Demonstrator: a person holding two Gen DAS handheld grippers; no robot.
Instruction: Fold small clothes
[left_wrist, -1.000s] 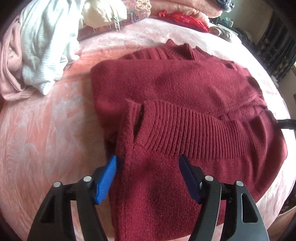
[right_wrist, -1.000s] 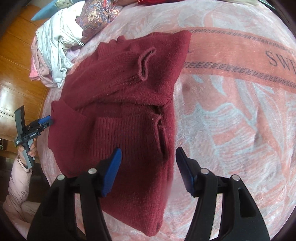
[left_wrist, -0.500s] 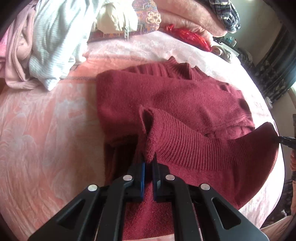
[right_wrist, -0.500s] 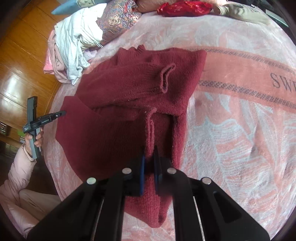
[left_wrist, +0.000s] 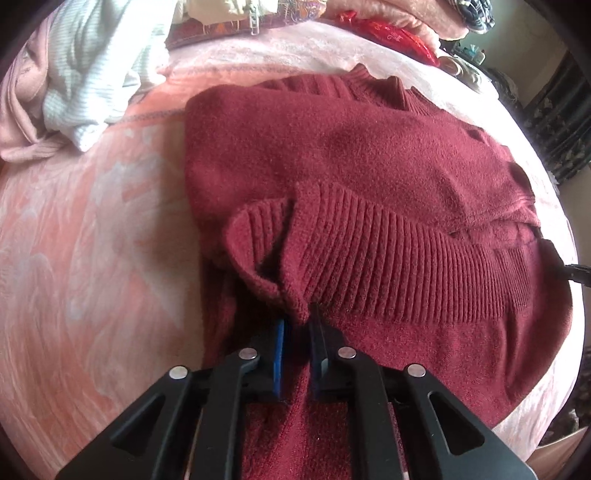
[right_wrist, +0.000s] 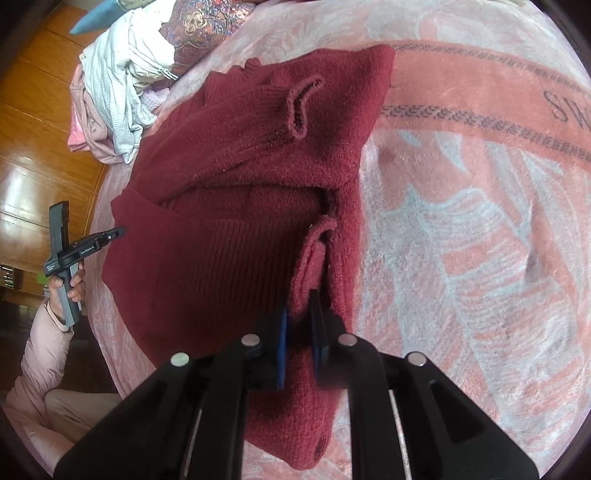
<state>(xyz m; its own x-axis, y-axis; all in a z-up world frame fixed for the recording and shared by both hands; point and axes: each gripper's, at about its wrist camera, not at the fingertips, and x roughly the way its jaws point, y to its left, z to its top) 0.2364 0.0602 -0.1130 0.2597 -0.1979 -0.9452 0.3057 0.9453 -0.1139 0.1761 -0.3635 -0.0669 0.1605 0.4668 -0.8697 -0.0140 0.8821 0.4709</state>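
Observation:
A dark red knit sweater (left_wrist: 354, 155) lies on a pink patterned bedspread (left_wrist: 92, 240), sleeves folded over its body. My left gripper (left_wrist: 297, 325) is shut on the ribbed hem at the sweater's near left corner and holds it raised. My right gripper (right_wrist: 298, 317) is shut on the ribbed hem at the other corner of the sweater (right_wrist: 240, 166) and lifts it too. The left gripper (right_wrist: 110, 233) also shows at the left of the right wrist view, in a hand. The right gripper's tip (left_wrist: 576, 271) shows at the right edge of the left wrist view.
A heap of white and pink clothes (left_wrist: 81, 74) lies at the bed's far left, also in the right wrist view (right_wrist: 118, 96). Patterned and red items (left_wrist: 388, 33) sit at the far end. Wooden floor (right_wrist: 33, 155) lies beyond the bed edge.
Both grippers went from open around the sweater's hem to shut on it. The hem has been lifted and carried forward over the sweater's body.

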